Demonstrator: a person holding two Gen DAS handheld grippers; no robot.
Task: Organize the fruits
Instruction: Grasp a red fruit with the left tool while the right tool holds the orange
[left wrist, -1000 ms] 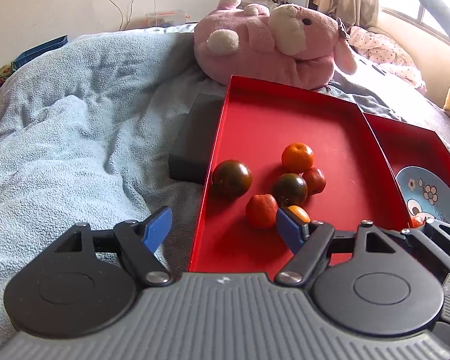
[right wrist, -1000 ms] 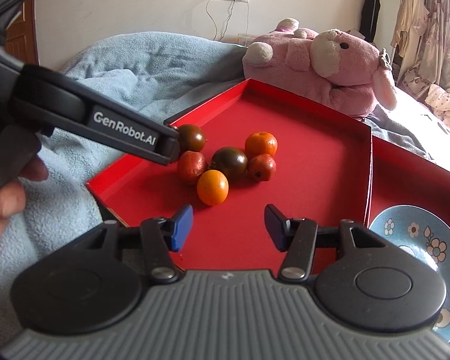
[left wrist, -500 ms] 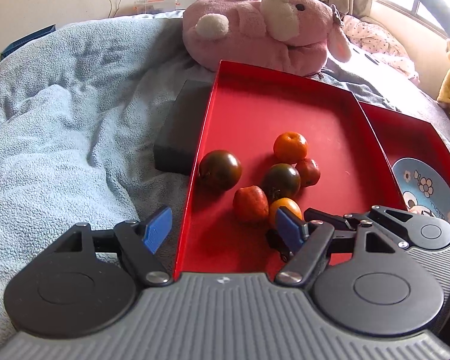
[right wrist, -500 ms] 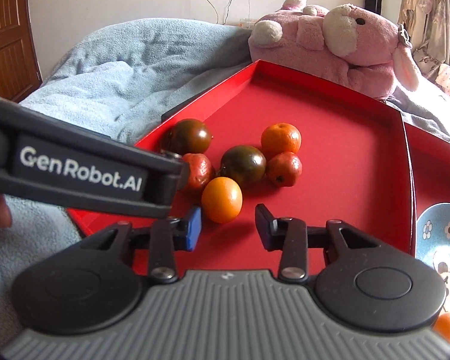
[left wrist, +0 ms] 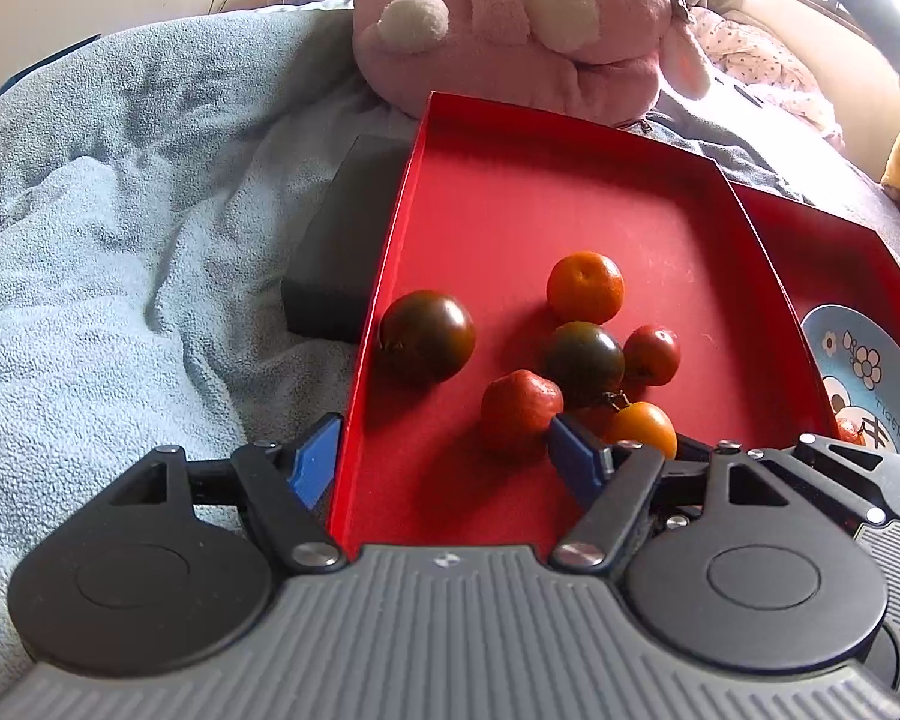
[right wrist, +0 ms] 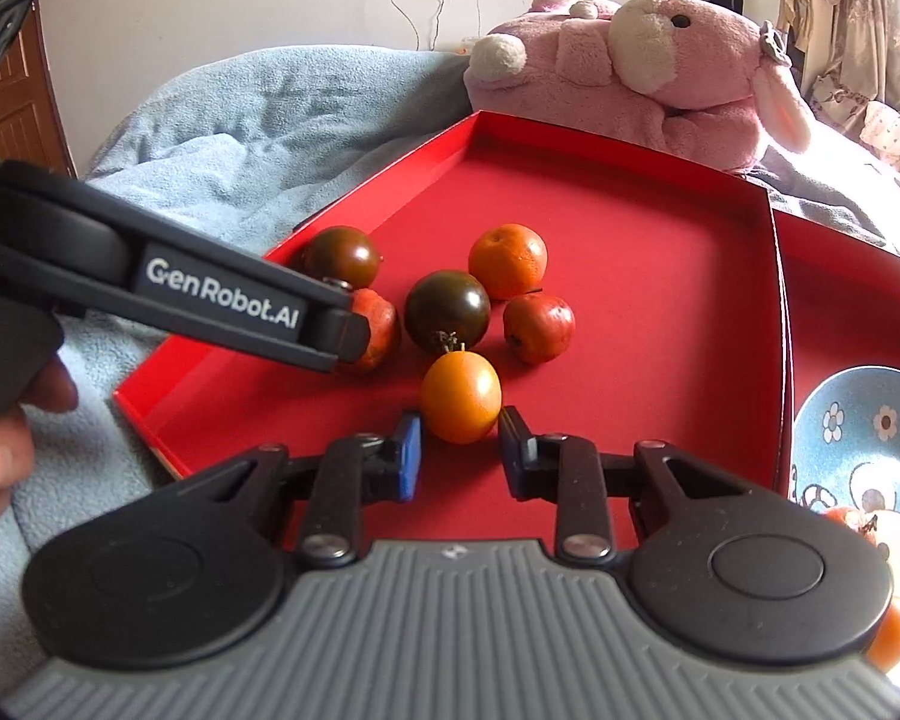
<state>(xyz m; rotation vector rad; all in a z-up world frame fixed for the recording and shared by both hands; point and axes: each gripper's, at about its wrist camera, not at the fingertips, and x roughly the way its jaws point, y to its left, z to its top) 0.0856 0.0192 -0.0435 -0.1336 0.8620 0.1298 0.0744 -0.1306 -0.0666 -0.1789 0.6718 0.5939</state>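
Note:
Several fruits lie in a red tray (right wrist: pixel 660 252): two dark tomatoes (right wrist: pixel 447 310), an orange mandarin (right wrist: pixel 507 260), a red fruit (right wrist: pixel 537 327), a red-orange fruit (left wrist: pixel 521 411) and a yellow-orange fruit (right wrist: pixel 461 397). My right gripper (right wrist: pixel 457 456) is open, its fingers on either side of the yellow-orange fruit, not touching. My left gripper (left wrist: pixel 444 461) is open, straddling the tray's left wall, right finger beside the red-orange fruit. The left gripper also shows in the right wrist view (right wrist: pixel 210 294), hiding part of that fruit.
A blue patterned plate (right wrist: pixel 870 450) with a fruit or two on it sits in a second red tray at right. A pink plush toy (left wrist: pixel 522 24) lies behind the tray. A black box (left wrist: pixel 342 246) lies left of it on the blue blanket (left wrist: pixel 120 210).
Both grippers have moved forward toward the fruits. My right gripper's fingers now flank the yellow-orange fruit and have narrowed. The left stays wide open.

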